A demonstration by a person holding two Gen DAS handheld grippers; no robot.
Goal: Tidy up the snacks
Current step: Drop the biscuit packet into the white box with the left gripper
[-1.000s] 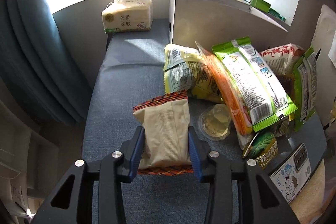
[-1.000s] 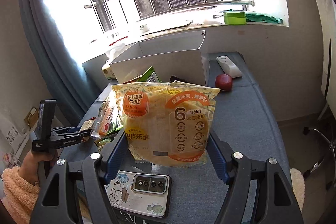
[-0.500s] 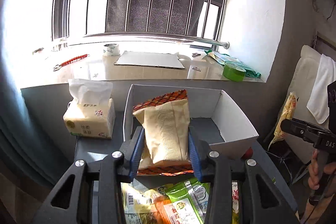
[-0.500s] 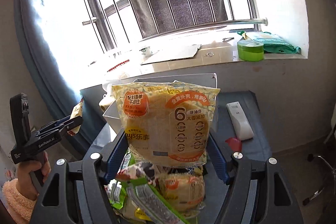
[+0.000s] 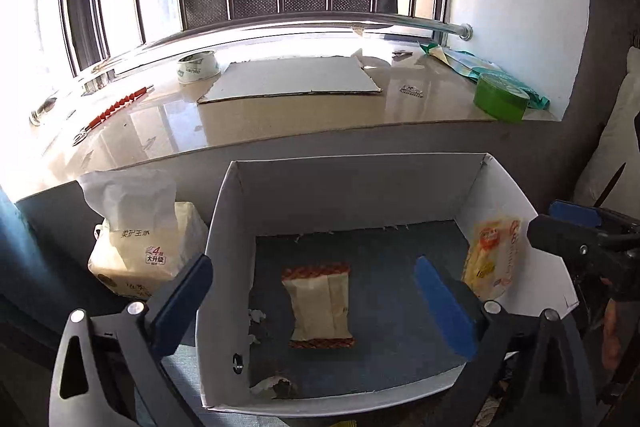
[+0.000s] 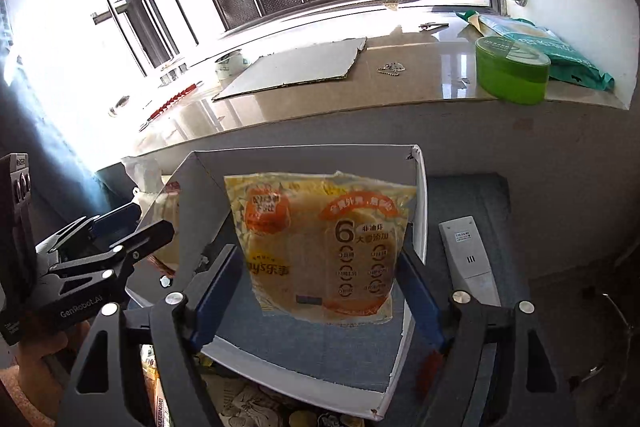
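Observation:
A white cardboard box [image 5: 224, 251] stands open on the blue-grey surface below the window sill. A beige snack packet with red-orange ends [image 5: 319, 305] lies flat on the box floor. My left gripper [image 5: 312, 303] hangs open above it, its blue pads wide apart. A yellow chip bag [image 6: 324, 247] stands inside the box against its right wall; it also shows in the left wrist view [image 5: 494, 259]. My right gripper [image 6: 316, 291] is open, its pads apart on either side of the bag. The left gripper shows at the left of the right wrist view [image 6: 116, 227].
A tissue pack [image 5: 140, 243] sits left of the box. A white remote [image 6: 470, 255] lies right of it. The sill holds a cardboard sheet [image 5: 292, 79], a tape roll [image 5: 198, 67] and a green tub [image 6: 512, 71]. More snack packets [image 6: 156, 399] lie near the front of the box.
Both grippers moved over the box and opened. The beige packet dropped from the left gripper to the box floor. The yellow bag left the right gripper and rests in the box.

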